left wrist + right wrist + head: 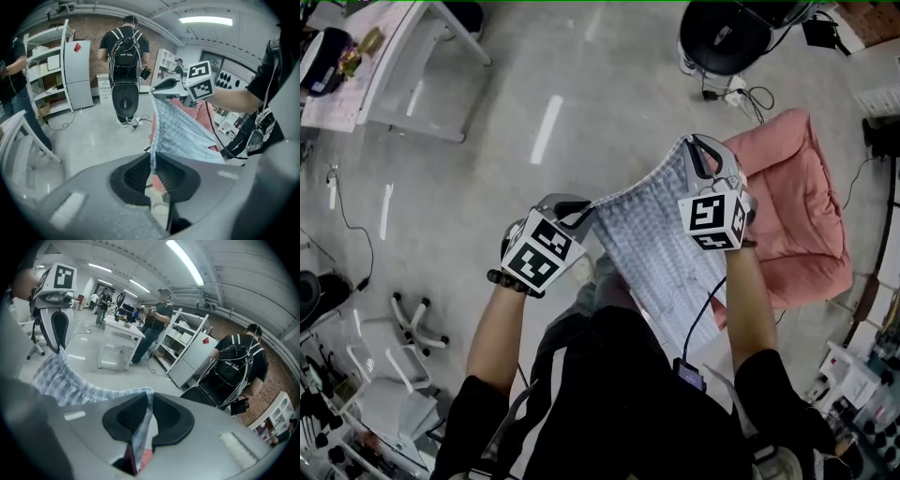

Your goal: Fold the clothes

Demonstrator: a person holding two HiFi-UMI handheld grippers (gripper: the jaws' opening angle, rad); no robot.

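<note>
A light blue checked garment (661, 244) hangs stretched between my two grippers, above the grey floor and in front of the person's body. My left gripper (578, 210) is shut on its left top corner; in the left gripper view the cloth (180, 133) runs out from between the closed pads at that gripper (153, 161). At the right top corner my right gripper (695, 145) is shut on the cloth too. The right gripper view shows the cloth's hem (75, 383) pinched in that gripper (149, 401), and the rest of the cloth drooping away to the left.
A pink cushion (797, 216) lies on the floor right behind the garment. A black office chair (727, 33) with cables stands beyond it. At the top left is a white table (403, 66), and a chair base (417, 323) lies at the left. A person with a backpack (124, 51) stands nearby.
</note>
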